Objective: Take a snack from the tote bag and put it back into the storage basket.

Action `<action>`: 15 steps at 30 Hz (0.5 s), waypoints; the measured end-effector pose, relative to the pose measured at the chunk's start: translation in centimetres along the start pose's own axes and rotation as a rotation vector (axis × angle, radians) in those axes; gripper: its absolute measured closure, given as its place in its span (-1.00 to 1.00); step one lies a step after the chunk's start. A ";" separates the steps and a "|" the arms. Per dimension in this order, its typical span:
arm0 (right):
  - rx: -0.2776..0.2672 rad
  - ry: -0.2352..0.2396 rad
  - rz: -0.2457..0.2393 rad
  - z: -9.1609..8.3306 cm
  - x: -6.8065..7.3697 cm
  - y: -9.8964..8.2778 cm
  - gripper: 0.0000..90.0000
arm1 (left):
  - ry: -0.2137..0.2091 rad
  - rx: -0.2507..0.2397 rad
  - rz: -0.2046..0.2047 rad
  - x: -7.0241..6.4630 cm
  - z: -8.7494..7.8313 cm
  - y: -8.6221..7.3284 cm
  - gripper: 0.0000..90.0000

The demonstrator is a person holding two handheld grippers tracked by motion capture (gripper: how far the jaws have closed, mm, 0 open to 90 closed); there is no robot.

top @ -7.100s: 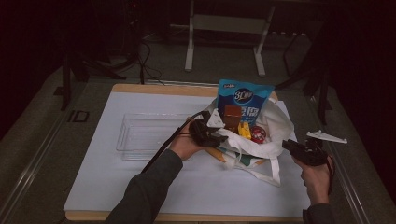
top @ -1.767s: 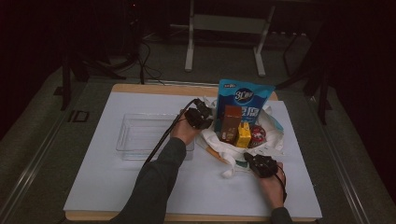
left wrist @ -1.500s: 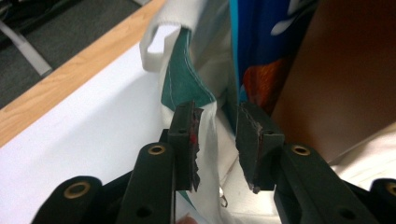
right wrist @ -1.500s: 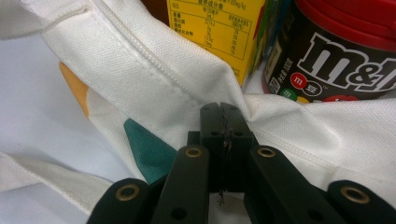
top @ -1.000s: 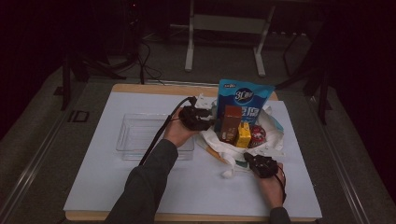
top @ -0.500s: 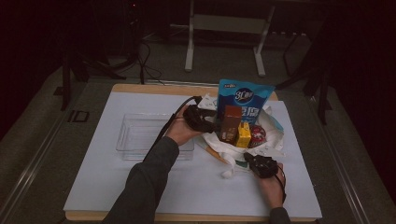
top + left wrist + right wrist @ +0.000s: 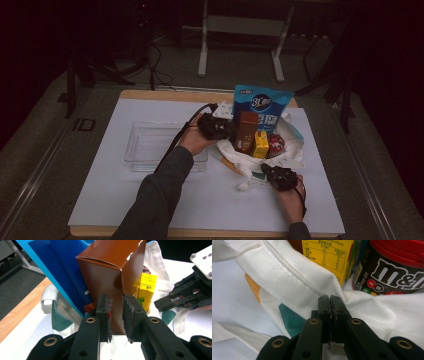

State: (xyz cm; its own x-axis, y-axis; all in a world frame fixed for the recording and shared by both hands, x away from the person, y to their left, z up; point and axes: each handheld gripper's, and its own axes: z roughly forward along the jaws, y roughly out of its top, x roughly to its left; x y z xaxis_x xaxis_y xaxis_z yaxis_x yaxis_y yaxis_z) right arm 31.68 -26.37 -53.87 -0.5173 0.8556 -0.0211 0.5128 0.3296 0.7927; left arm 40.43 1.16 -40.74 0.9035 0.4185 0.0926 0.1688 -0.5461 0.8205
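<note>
A white cloth bag (image 7: 295,150) lies open on the table. In it stand a brown box (image 7: 246,131), a blue pouch (image 7: 261,102), a yellow carton (image 7: 260,145) and a red-lidded m&m's jar (image 7: 275,145). My left gripper (image 7: 229,129) reaches the brown box from the left. In the left gripper view its jaws (image 7: 116,305) have just been closing, and they pinch the near corner of the brown box (image 7: 110,272). My right gripper (image 7: 270,171) is at the bag's front rim. It (image 7: 330,302) is shut on the white cloth (image 7: 287,272), below the yellow carton (image 7: 329,255) and the jar (image 7: 392,270).
A clear plastic tray (image 7: 150,145) sits left of the bag, partly under my left forearm. A white mat (image 7: 125,200) covers the wooden table. The bag's loose strap (image 7: 245,175) trails toward the front. Table legs and cables stand beyond the far edge.
Since the oldest frame, my right hand has come in from the table's right edge to the bag's front rim. My left gripper has edged right, up against the brown box.
</note>
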 end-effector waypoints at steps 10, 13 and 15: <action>0.002 0.000 0.001 0.0 0.0 0.0 0.94 | 0.006 0.087 0.039 -0.7 1.3 0.0 0.90; 0.002 0.000 0.001 0.0 0.0 0.0 0.94 | -0.038 0.083 0.025 -0.7 1.6 0.0 0.85; 0.002 0.000 0.001 0.0 0.0 0.0 0.94 | -0.058 0.086 0.035 -1.0 1.8 0.1 0.84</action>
State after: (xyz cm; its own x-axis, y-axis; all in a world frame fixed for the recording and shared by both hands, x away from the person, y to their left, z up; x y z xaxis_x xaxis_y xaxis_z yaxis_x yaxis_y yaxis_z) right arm 31.68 -26.37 -53.87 -0.5171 0.8557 -0.0203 0.5143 0.3296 0.7917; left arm 40.21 -0.61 -41.73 0.9305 0.3562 0.0856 0.1675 -0.6214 0.7654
